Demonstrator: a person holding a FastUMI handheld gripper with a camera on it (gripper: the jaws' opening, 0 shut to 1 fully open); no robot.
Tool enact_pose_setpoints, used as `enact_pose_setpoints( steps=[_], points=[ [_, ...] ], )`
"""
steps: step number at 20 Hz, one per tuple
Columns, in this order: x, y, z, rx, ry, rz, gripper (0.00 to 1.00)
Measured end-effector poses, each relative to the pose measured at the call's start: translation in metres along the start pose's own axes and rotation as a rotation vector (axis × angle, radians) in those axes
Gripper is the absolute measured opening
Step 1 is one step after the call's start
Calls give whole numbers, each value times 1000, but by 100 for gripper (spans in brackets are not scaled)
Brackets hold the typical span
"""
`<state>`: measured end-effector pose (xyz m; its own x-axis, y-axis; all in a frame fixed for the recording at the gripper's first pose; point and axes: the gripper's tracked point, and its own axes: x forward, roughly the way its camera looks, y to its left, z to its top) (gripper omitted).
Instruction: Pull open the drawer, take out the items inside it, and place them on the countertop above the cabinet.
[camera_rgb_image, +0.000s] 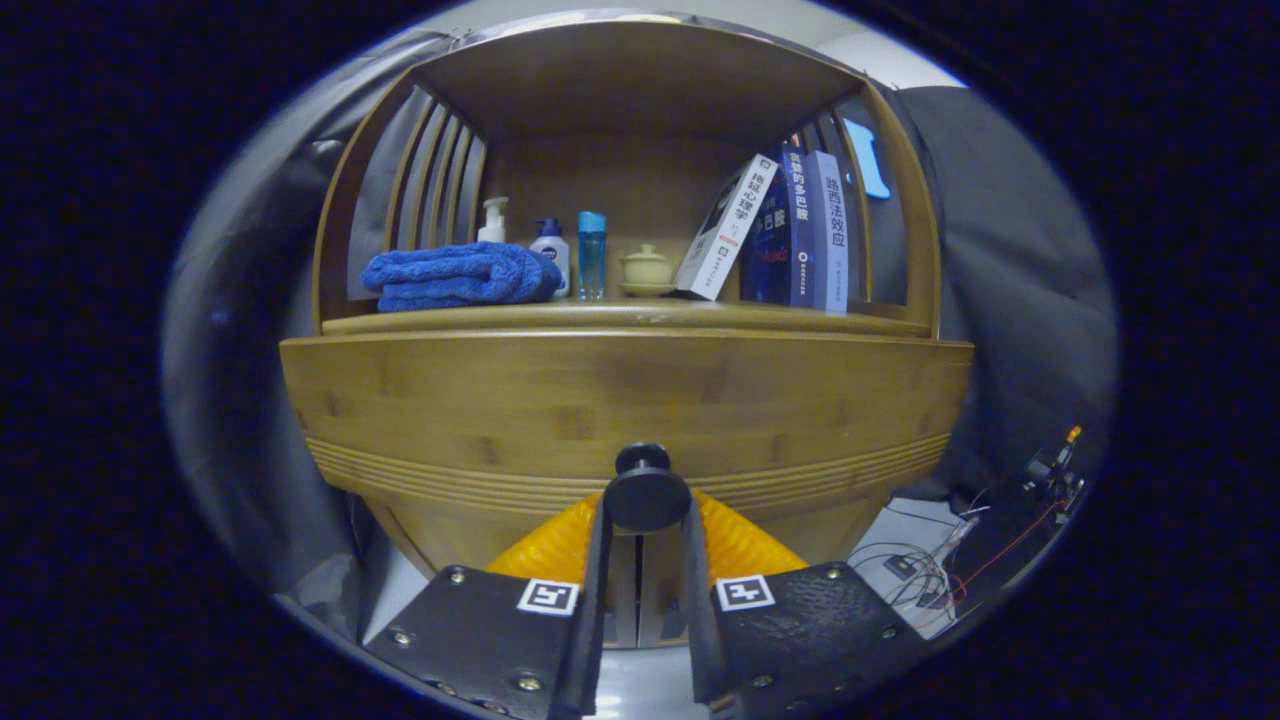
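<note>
A bamboo cabinet stands in front of me, and its drawer front is a wide wooden panel under the open shelf. A round dark knob juts from the lower middle of that panel. My gripper has a finger on each side of the knob and both press against it. The drawer looks closed or nearly so, and its inside is hidden. The countertop is the shelf board just above the drawer.
On the shelf lie a folded blue towel, a pump bottle, two small bottles, a lidded cup and several books. Cables lie on the floor at the right.
</note>
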<state>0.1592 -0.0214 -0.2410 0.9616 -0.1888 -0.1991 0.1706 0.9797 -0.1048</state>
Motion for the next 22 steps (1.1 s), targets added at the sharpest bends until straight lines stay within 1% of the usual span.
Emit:
enact_pose_setpoints(
  steps=[2,3,4,5,7,9,10,11,13,15,16,17,18,20,22],
  points=[
    [-8,-1,-5,-15,12,-3,36],
    [-18,0,-10,-22,21,10,36],
    [-9,3,-14,-13,14,23,29],
    [-14,0,-18,8,8,16,22],
    [-29,-11,2,80,-72,-11,22],
    [-31,-11,24,155,-151,7,22],
    [-30,-11,23,174,-159,19,22],
    [-31,-9,20,174,-141,30,22],
    [-32,-6,15,149,-111,52,22],
    [-24,7,19,109,-104,87,38],
    [-14,7,20,83,-99,91,45],
    [-12,2,20,59,-97,78,53],
    [-7,3,20,62,-103,74,61],
    [6,7,14,96,-64,90,62],
    [17,-4,11,62,-32,40,62]
  ],
)
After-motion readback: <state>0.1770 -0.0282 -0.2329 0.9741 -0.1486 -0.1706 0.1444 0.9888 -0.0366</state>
